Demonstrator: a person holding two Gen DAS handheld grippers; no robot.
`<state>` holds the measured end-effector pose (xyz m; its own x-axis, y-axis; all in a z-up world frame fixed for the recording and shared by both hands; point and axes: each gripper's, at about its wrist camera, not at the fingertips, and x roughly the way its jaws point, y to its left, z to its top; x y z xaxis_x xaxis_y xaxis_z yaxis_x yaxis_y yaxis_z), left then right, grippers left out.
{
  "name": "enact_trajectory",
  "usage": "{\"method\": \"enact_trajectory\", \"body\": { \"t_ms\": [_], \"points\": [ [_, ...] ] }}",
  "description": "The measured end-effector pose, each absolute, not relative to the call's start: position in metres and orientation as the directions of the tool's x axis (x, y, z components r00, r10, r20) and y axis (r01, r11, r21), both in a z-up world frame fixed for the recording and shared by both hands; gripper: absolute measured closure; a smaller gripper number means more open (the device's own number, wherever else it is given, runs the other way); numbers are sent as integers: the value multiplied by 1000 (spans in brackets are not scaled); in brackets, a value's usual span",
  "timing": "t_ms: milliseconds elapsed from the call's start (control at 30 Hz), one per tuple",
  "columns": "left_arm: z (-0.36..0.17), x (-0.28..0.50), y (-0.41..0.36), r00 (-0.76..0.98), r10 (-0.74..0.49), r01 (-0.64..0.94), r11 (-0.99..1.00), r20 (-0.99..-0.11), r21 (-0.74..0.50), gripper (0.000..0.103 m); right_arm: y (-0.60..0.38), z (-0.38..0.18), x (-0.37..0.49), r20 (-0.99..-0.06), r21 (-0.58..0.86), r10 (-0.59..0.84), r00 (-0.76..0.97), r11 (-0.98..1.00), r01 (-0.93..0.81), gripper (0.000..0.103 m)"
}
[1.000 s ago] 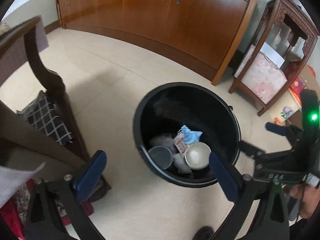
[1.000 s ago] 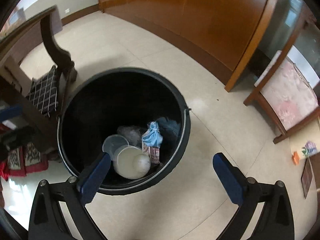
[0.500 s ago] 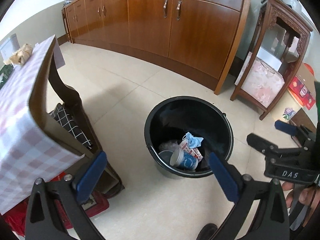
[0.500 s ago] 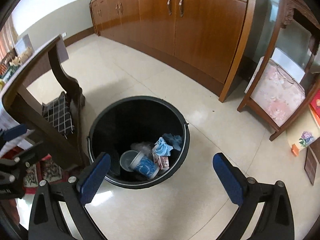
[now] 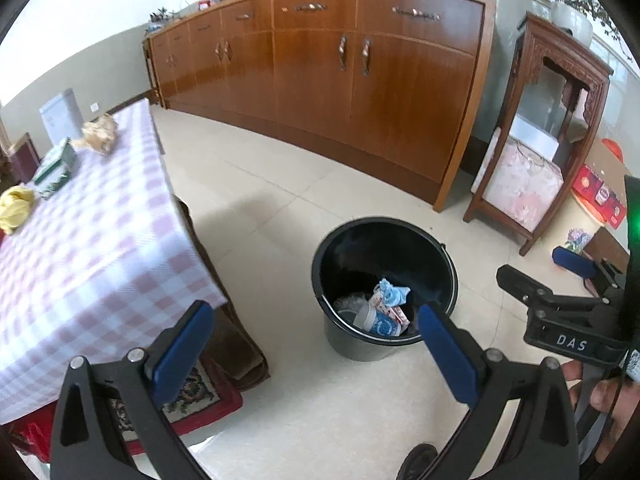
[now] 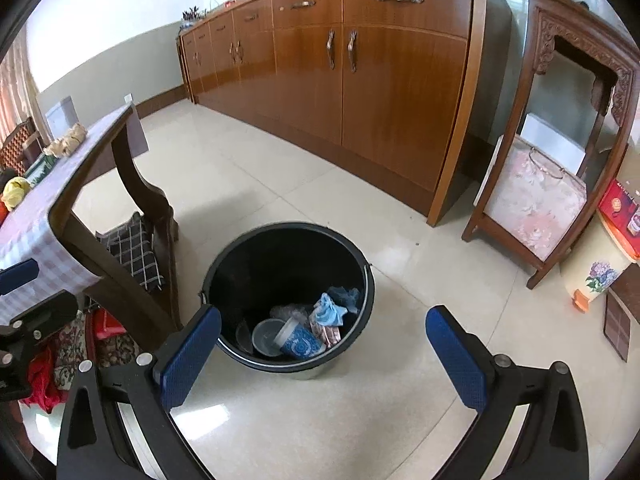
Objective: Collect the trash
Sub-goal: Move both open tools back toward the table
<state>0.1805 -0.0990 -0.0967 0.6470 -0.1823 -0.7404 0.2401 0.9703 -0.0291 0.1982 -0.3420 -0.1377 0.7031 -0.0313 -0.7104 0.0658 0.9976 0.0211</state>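
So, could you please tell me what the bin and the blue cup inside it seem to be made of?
Bin: likely plastic, smooth black with a dull sheen, plus a thin wire-like bail at the rim. Cup: probably paper, matte printed blue pattern; its whitish lid looks like translucent plastic.

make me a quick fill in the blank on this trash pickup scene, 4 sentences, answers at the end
1. The bucket on the floor is ____ in colour.
2. Both the left gripper and the right gripper are ____ and hold nothing.
3. The blue paper cup lies inside the ____.
4. The yellow crumpled wad lies on the ____, on its checked cloth.

Missing words: black; open; bucket; table
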Motion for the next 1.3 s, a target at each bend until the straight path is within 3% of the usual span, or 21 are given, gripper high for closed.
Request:
{"method": "enact_trajectory", "body": {
  "t_ms": [267,567,1300],
  "points": [
    [-67,167,-69,714,-149,180,983,-684,-26,0,-309,-112,194,-658,57,37,752,998,1,0],
    [-40,154,0,791,-36,28,999,-611,-22,0,-260,-90,205,-667,151,171,725,984,-93,0],
    [-39,117,206,759,335,-419,907,-559,-26,0,-72,-60,210,-596,80,385,704,901,-426,0]
  ]
}}
